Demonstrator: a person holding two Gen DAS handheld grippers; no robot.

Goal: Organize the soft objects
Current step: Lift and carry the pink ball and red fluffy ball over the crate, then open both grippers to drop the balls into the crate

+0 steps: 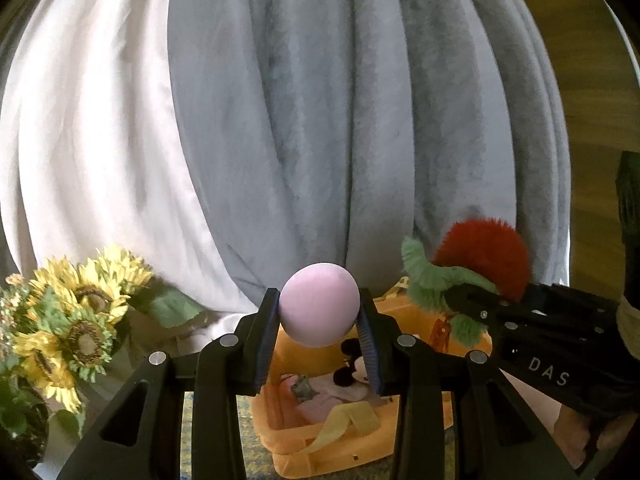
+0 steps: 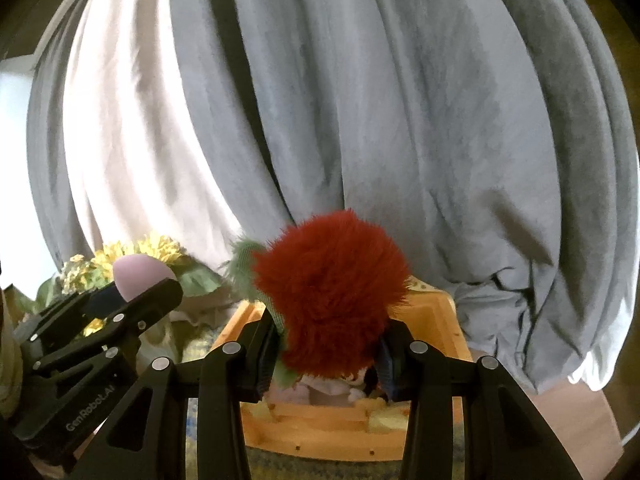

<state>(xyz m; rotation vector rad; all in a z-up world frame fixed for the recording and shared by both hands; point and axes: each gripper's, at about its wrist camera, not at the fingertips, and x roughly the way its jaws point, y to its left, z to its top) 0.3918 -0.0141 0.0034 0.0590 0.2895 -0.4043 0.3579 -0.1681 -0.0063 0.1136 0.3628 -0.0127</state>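
My left gripper (image 1: 319, 312) is shut on a pink soft ball (image 1: 318, 304) and holds it above an orange basket (image 1: 280, 436). The basket holds a Mickey Mouse plush (image 1: 354, 372) and pale cloth items. My right gripper (image 2: 326, 344) is shut on a furry red toy with green plush leaves (image 2: 330, 292), above the same basket (image 2: 436, 320). In the left wrist view the right gripper (image 1: 472, 300) and its red toy (image 1: 486, 252) sit to the right. In the right wrist view the left gripper (image 2: 136, 292) with the ball (image 2: 140, 272) sits to the left.
Grey and white curtains (image 1: 320, 120) hang right behind the basket. A bunch of artificial sunflowers (image 1: 72, 320) stands to the left. A patterned rug (image 2: 320, 468) lies under the basket, and wooden floor (image 2: 600, 420) shows at the right.
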